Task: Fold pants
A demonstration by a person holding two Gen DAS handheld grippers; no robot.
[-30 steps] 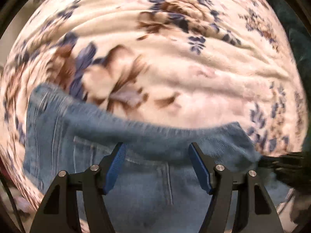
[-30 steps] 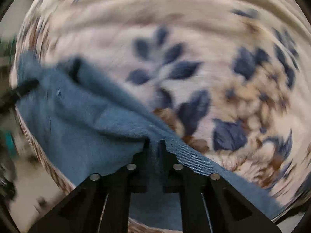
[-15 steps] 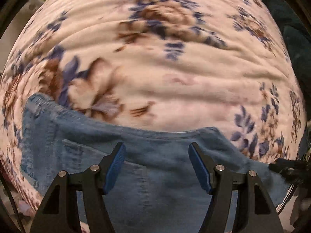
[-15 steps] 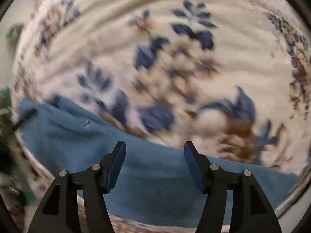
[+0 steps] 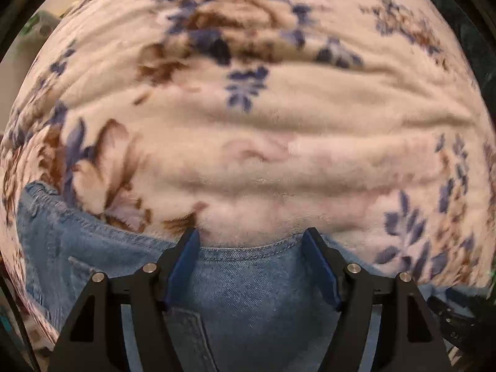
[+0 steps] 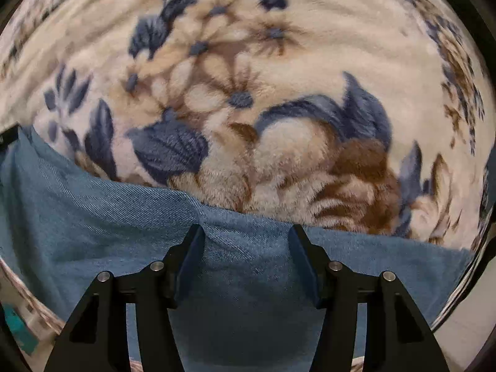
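We see the blue denim pants (image 5: pixel 248 291) lying flat on a cream plush blanket with blue and brown flowers (image 5: pixel 248 130), spread along the blanket's near edge. At the far left of the left wrist view a stitched hem of the pants reaches up over the floral print. Further right, our left gripper (image 5: pixel 251 248) hovers over the denim with its jaws set wide, nothing between the blue pads (image 5: pixel 183 263), and a curved, double-stitched edge of the pants runs just past its fingertips. In the right wrist view, the pants (image 6: pixel 108 217) show as a plain blue band across the lower frame, its upper edge meeting the blanket (image 6: pixel 279 62). Our right gripper (image 6: pixel 246 241) likewise stands wide apart above the cloth, gripping nothing.
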